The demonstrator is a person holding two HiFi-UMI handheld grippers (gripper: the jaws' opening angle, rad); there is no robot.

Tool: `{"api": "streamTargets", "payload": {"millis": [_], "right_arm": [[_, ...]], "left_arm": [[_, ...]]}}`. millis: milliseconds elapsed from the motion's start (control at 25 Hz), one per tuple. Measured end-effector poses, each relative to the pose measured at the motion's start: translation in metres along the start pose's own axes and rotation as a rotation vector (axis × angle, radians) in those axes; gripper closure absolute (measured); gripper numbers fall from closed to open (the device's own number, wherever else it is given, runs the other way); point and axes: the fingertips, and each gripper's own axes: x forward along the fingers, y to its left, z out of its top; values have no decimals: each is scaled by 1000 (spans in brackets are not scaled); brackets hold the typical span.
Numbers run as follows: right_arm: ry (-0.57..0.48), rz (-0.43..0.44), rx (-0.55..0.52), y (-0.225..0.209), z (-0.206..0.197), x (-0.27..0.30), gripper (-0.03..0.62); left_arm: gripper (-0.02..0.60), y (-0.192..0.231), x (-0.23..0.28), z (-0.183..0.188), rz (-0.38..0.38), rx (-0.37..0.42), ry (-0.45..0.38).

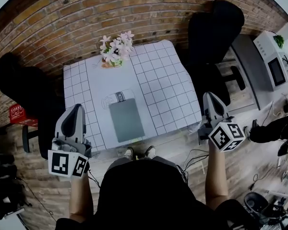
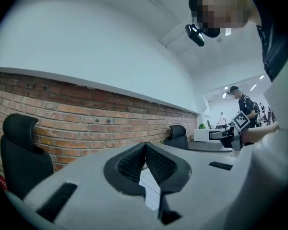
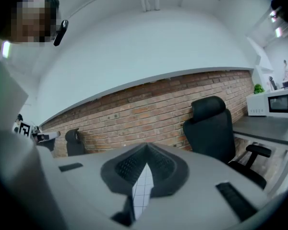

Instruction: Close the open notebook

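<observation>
A grey notebook (image 1: 126,120) lies flat on the white checked tablecloth (image 1: 168,85) near the table's front edge, its plain cover facing up. My left gripper (image 1: 78,108) hangs off the table's front left corner, raised and shut with nothing in it. My right gripper (image 1: 207,96) is off the front right corner, also shut and empty. In the left gripper view the jaw tips (image 2: 145,143) meet, with brick wall beyond. The right gripper view shows its tips (image 3: 145,146) closed over a strip of checked cloth. Neither gripper touches the notebook.
A white tube-like item with dark print (image 1: 116,98) lies just behind the notebook. A pot of pink flowers (image 1: 116,49) stands at the table's far edge. Black office chairs (image 1: 216,28) (image 1: 19,83) flank the table. A red crate (image 1: 18,113) sits on the floor at the left.
</observation>
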Motion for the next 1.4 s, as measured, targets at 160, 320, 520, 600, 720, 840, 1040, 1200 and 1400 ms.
{"api": "streamTargets", "payload": {"millis": [160,320,520,600,720,840,1040,1200,1400], "right_arm": [[-50,-24,7,1,22,-13,580],[-111,-43,0,12,42,-26,580],[-174,-50,-144,33,67,-31,580],[-196,-38,-184,42,75,-29,580],[-209,-4,-173,53,78,-26,580],[-220,14,-195,62,78,-29,580],[-244,43,-245,81,76,-34,580],[-244,62,-237,91,73,-31,580],[-245,90,-223,103,71,-31,580]], "left_arm": [[557,10,-16,28,53,23,-57],[558,11,-25,52,76,64,-102],[557,7,-39,65,121,70,-155],[557,4,-43,63,126,65,-166],[557,3,-43,61,115,57,-168],[557,3,-44,65,107,59,-178],[557,-2,-49,64,91,56,-187],[557,0,-58,59,97,45,-177],[557,4,-68,56,111,42,-166]]}}
